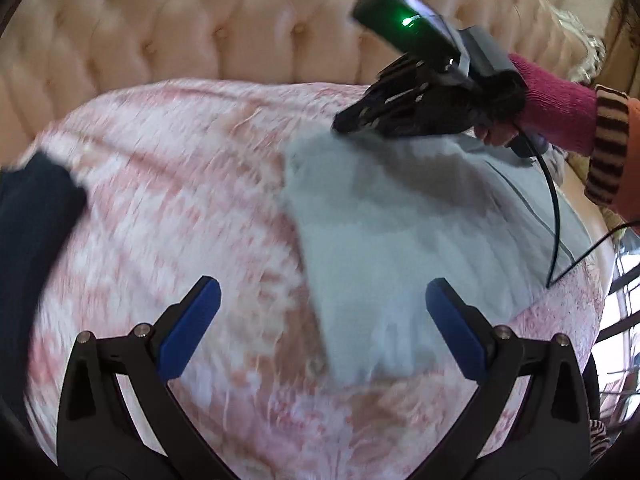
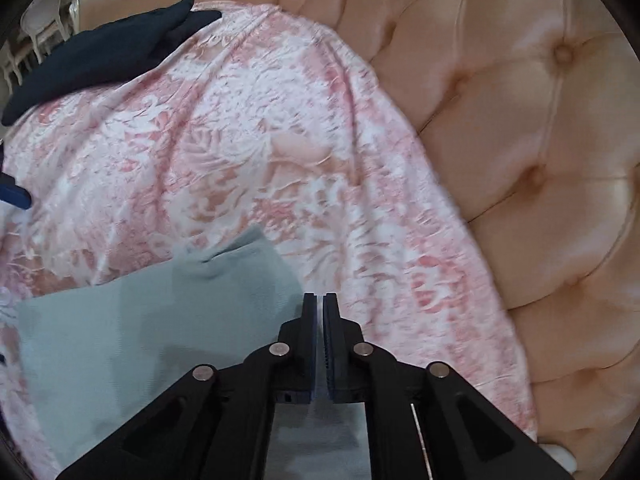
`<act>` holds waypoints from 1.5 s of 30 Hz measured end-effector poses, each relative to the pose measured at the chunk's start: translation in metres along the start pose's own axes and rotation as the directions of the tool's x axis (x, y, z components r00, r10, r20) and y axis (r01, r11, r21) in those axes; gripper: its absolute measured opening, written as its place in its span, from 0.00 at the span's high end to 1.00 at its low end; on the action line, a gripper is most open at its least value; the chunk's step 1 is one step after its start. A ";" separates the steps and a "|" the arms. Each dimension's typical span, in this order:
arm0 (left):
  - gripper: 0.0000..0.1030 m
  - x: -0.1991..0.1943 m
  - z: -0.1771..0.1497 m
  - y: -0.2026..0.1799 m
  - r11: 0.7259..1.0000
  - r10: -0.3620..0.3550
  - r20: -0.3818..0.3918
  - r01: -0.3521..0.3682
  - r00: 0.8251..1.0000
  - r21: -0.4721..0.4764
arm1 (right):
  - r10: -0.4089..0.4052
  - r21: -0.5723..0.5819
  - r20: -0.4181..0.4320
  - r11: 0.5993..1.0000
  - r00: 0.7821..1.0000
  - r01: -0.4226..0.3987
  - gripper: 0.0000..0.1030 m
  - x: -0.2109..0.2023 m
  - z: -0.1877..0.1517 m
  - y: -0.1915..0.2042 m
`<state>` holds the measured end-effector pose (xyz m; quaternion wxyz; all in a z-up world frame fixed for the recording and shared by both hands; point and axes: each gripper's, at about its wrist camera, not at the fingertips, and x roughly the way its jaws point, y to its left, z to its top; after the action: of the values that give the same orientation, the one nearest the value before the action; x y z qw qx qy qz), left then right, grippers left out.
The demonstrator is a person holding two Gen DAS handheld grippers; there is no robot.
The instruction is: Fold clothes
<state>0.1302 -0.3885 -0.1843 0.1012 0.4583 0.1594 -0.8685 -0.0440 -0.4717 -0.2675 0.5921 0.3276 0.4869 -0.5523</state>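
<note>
A light blue garment (image 1: pixel 400 220) lies flat on a pink floral bedspread (image 1: pixel 180 180); the right wrist view has it at lower left (image 2: pixel 120 340). My left gripper (image 1: pixel 323 282) hovers open over the garment's near edge, blue pads wide apart with nothing between them. My right gripper (image 1: pixel 340 124) points down at the garment's far edge, held by a hand in a magenta sleeve. In its own view the right gripper (image 2: pixel 320 296) has its jaws pressed together at the garment's corner, a thin pale sliver of cloth showing between the pads.
A dark navy garment (image 1: pixel 32 220) lies at the bedspread's left side (image 2: pixel 100 52). A tufted peach headboard (image 1: pixel 160 28) runs along the far side and sits close to the right gripper (image 2: pixel 540 160). A black cable (image 1: pixel 554 208) trails over the blue garment.
</note>
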 end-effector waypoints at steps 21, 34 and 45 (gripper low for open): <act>0.00 0.067 0.004 -0.066 0.976 -0.111 -0.182 0.142 0.977 0.166 | -0.137 0.108 0.049 0.985 0.989 0.131 0.87 0.008 -0.006 -0.001; 0.00 0.067 0.005 -0.071 0.978 -0.085 -0.216 0.122 0.973 0.167 | 0.015 0.484 0.191 0.868 0.981 -0.107 0.61 -0.139 -0.213 -0.028; 0.00 0.068 0.007 -0.072 0.985 -0.061 -0.247 0.099 0.967 0.144 | -0.006 0.695 0.048 0.718 0.999 -0.029 0.60 -0.091 -0.264 -0.096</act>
<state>0.0637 -0.3258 -0.2236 0.0098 0.5604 0.1211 -0.8193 -0.1862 -0.2140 -0.2502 0.4406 0.5157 0.2280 -0.6986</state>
